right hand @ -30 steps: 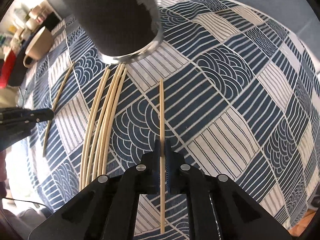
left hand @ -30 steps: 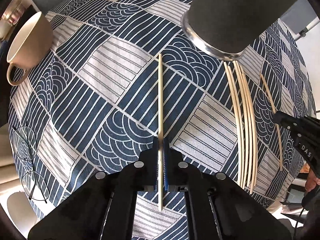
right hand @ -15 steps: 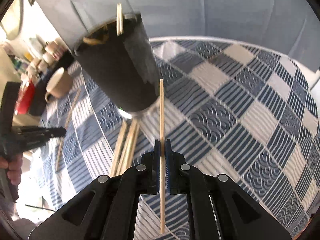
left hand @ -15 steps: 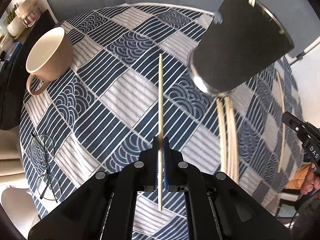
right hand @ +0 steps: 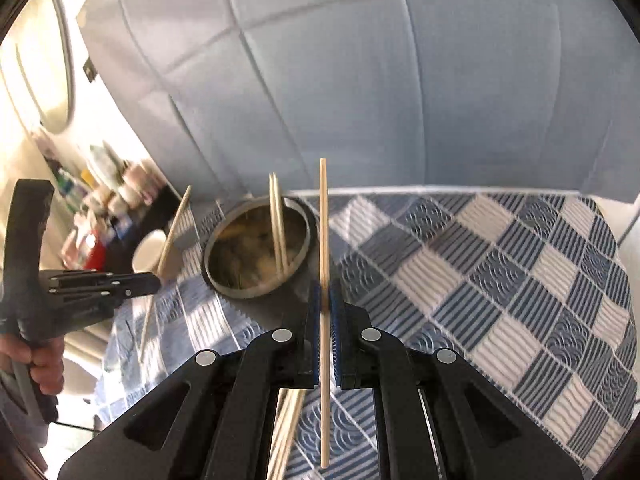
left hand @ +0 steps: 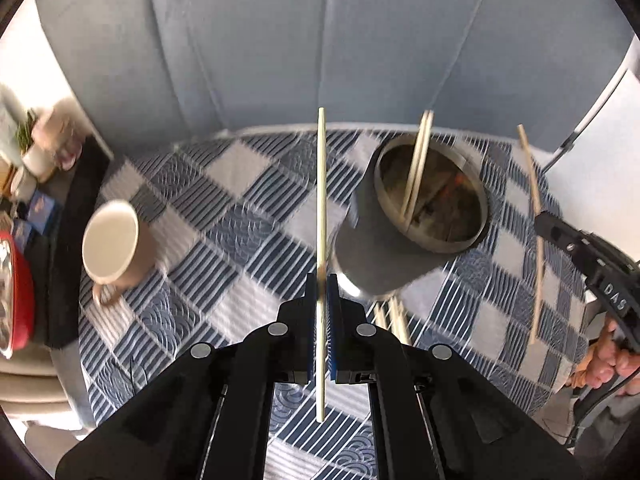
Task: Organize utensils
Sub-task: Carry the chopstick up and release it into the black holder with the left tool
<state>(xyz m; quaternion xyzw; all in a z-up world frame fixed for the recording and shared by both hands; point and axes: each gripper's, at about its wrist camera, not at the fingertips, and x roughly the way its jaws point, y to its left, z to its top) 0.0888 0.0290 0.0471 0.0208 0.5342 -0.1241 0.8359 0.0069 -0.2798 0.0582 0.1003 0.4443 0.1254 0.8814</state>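
Observation:
My left gripper [left hand: 321, 280] is shut on a pale wooden chopstick [left hand: 321, 200], held upright above the table. My right gripper [right hand: 325, 288] is shut on another chopstick [right hand: 323, 240], also raised. A dark cylindrical holder [left hand: 404, 236] stands on the cloth between them, with two chopsticks [left hand: 418, 160] leaning inside it; it also shows in the right wrist view [right hand: 256, 280]. The right gripper and its chopstick [left hand: 534, 208] appear at the right of the left wrist view. The left gripper [right hand: 152, 280] appears at the left of the right wrist view. Several more chopsticks [left hand: 394, 316] lie on the cloth by the holder's base.
A blue and white patterned cloth [right hand: 500, 280] covers the round table. A beige mug [left hand: 114, 240] stands at the left. A blue padded backrest [left hand: 320, 40] rises behind the table. A red object [left hand: 16, 288] and small jars sit on a dark shelf at far left.
Both grippers have lifted their chopsticks off the cloth and tilted up, so the holder's open top is now seen from above.

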